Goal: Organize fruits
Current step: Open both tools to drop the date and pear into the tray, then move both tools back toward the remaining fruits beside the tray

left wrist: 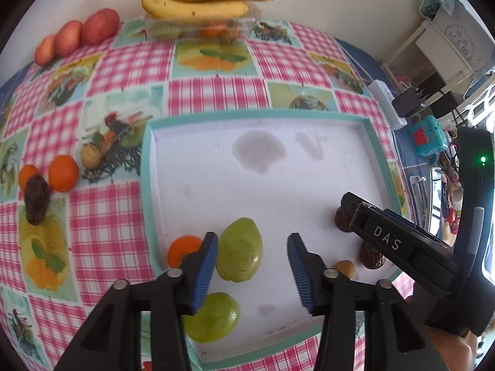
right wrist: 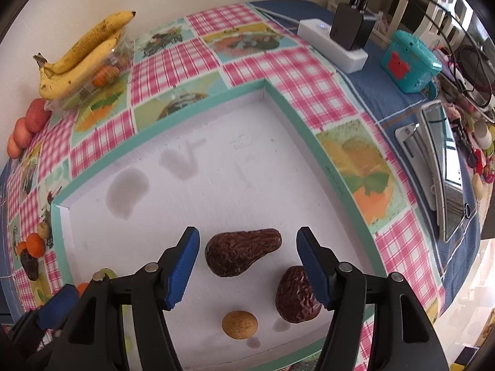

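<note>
A white tray with a teal rim [left wrist: 247, 114] [right wrist: 297, 114] lies on the checked cloth. My left gripper [left wrist: 252, 266] is open over its near left part, a green fruit [left wrist: 239, 250] between the blue pads, untouched on the right side. A second green fruit [left wrist: 213, 317] and an orange [left wrist: 182, 249] lie beside it. My right gripper [right wrist: 247, 269] is open above a wrinkled brown fruit [right wrist: 239, 252]. Another brown fruit [right wrist: 295, 296] and a small tan fruit [right wrist: 239, 324] sit near it. The right gripper's body [left wrist: 402, 244] shows in the left wrist view.
Bananas [left wrist: 201, 0] rest on a clear box [left wrist: 201, 26] at the back, red fruits [left wrist: 77, 35] to their left. Two oranges [left wrist: 63, 173], a brown fruit [left wrist: 37, 199] and a tan fruit [left wrist: 91, 156] lie left of the tray. A white power strip [right wrist: 332, 44], teal toy [right wrist: 408, 61] and clutter sit right.
</note>
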`<action>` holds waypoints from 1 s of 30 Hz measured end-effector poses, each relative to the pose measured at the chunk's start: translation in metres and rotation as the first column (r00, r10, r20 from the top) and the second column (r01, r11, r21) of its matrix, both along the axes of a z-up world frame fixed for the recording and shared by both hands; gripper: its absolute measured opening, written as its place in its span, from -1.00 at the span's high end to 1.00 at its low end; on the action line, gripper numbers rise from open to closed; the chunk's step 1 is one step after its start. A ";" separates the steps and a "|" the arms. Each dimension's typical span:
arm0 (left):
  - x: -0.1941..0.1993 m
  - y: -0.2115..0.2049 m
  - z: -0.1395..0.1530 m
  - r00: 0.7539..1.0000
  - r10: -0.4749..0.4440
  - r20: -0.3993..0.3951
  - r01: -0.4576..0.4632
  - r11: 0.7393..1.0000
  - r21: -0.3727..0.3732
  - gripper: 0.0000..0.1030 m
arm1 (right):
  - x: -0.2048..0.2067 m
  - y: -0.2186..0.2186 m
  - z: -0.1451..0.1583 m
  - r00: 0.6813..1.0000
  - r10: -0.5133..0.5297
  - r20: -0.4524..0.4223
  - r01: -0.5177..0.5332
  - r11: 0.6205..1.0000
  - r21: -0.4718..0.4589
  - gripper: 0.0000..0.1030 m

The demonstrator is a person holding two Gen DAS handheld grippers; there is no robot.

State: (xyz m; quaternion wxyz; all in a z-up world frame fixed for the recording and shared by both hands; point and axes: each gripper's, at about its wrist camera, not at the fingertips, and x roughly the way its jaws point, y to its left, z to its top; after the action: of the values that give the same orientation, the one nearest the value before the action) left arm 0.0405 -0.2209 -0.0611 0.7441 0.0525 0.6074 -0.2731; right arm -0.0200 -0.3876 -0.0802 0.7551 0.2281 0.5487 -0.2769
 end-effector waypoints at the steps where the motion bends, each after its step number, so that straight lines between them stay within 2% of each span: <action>1: 0.003 0.004 0.003 1.000 0.014 0.006 -0.014 1.000 0.000 -0.13 | 0.000 0.000 0.001 1.000 0.001 0.001 -0.001 1.000 -0.005 -0.35; 3: 0.009 0.011 0.007 0.999 0.049 0.014 -0.049 0.999 0.004 -0.19 | -0.001 0.002 0.004 1.000 0.004 0.005 -0.004 1.000 -0.011 -0.61; 6: 0.020 0.030 0.008 0.991 0.126 0.037 -0.127 0.991 0.033 -0.20 | -0.001 0.005 0.007 1.000 0.019 0.014 -0.019 1.000 -0.018 -0.64; 8: 0.030 0.046 0.006 0.980 0.193 0.058 -0.196 0.978 0.068 -0.31 | 0.000 0.008 0.008 0.999 0.039 0.016 -0.039 0.999 -0.026 -0.74; 11: 0.041 0.068 0.005 0.953 0.285 0.104 -0.296 0.947 0.121 -0.50 | 0.004 0.017 0.010 0.997 0.067 0.026 -0.066 0.998 -0.024 -0.74; 13: 0.048 0.085 0.005 0.932 0.335 0.140 -0.354 0.923 0.149 -0.70 | 0.006 0.022 0.011 0.996 0.083 0.039 -0.082 0.996 -0.019 -0.74; 16: 0.058 0.106 0.008 0.904 0.385 0.184 -0.415 0.894 0.169 -0.93 | 0.011 0.032 0.013 0.993 0.107 0.042 -0.106 0.994 -0.032 -0.74; 21: 0.069 0.133 0.013 0.870 0.431 0.239 -0.478 0.857 0.194 -0.96 | 0.018 0.047 0.018 0.987 0.147 0.062 -0.146 0.989 -0.023 -0.74; 25: 0.074 0.157 0.023 0.836 0.482 0.264 -0.533 0.829 0.173 -0.96 | 0.026 0.063 0.027 0.980 0.175 0.097 -0.176 0.984 -0.006 -0.74; 30: 0.080 0.180 0.040 0.808 0.491 0.324 -0.560 0.812 0.164 -0.96 | 0.041 0.091 0.034 0.965 0.220 0.143 -0.226 0.974 0.024 -0.74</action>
State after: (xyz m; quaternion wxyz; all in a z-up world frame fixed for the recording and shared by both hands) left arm 0.1200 -0.0409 -0.0207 0.8524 0.0114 0.5216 0.0345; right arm 0.0205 -0.2965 -0.0466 0.8132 0.1990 0.5222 -0.1624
